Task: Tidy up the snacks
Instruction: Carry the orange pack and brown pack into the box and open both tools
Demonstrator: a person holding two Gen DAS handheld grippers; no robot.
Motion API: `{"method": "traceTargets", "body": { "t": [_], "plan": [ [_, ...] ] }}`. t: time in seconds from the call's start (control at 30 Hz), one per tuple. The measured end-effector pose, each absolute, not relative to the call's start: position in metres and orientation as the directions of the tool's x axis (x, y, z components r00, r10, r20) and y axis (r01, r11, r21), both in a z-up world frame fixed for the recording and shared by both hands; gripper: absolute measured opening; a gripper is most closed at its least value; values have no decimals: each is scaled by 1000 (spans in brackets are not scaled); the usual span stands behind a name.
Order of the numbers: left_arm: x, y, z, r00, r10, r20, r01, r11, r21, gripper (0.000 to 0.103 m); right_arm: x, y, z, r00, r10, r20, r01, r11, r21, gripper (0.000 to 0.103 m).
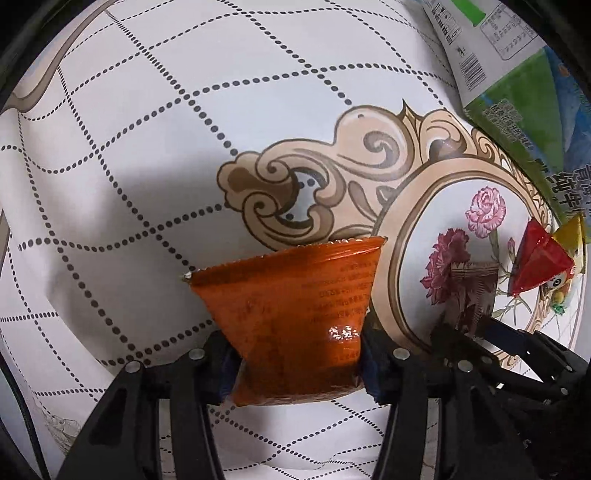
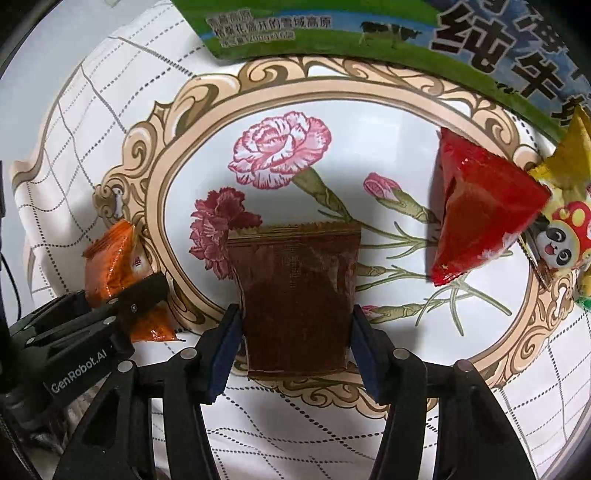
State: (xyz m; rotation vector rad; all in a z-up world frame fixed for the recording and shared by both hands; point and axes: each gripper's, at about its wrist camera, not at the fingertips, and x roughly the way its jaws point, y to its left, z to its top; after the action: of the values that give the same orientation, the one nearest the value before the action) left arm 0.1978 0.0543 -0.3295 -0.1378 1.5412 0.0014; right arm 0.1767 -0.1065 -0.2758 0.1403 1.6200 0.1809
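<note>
My left gripper (image 1: 297, 365) is shut on an orange snack packet (image 1: 295, 317) and holds it over the patterned tablecloth. It also shows in the right wrist view (image 2: 110, 266), at the left. My right gripper (image 2: 293, 339) is shut on a dark brown snack packet (image 2: 295, 291), over the flower oval printed on the cloth. The brown packet also shows in the left wrist view (image 1: 472, 295). A red pyramid-shaped packet (image 2: 480, 206) and a yellow panda-print packet (image 2: 565, 206) lie at the right on the cloth.
A green and blue milk carton box (image 2: 369, 33) lies along the far edge; it also shows in the left wrist view (image 1: 517, 96). The white dotted-grid tablecloth (image 1: 129, 166) covers the table.
</note>
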Motion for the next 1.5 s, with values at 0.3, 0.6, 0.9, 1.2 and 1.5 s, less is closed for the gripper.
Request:
{"method": "traceTargets", "body": {
  "t": [0.3, 0.6, 0.9, 1.2, 1.5],
  "plan": [
    [165, 22, -309, 42, -73, -996, -52, 996, -75, 44, 162, -94, -277, -32, 151, -988, -65, 986, 153, 58],
    [148, -28, -237, 123, -170, -978, 19, 985, -169, 43, 130, -122, -200, 54, 295, -954, -50, 955, 292, 57],
    [194, -95, -129, 204, -344, -917, 196, 932, -306, 44, 155, -214, -84, 269, 366, -891, 32, 921, 388, 57],
    [319, -125, -116, 208, -228, -951, 260, 950, -171, 44, 262, -326, -35, 389, 215, -896, 152, 944, 292, 57],
    [411, -125, -176, 122, -42, -992, 208, 978, -16, 44, 368, -370, -88, 277, 168, -946, 219, 948, 232, 58]
  ]
}}
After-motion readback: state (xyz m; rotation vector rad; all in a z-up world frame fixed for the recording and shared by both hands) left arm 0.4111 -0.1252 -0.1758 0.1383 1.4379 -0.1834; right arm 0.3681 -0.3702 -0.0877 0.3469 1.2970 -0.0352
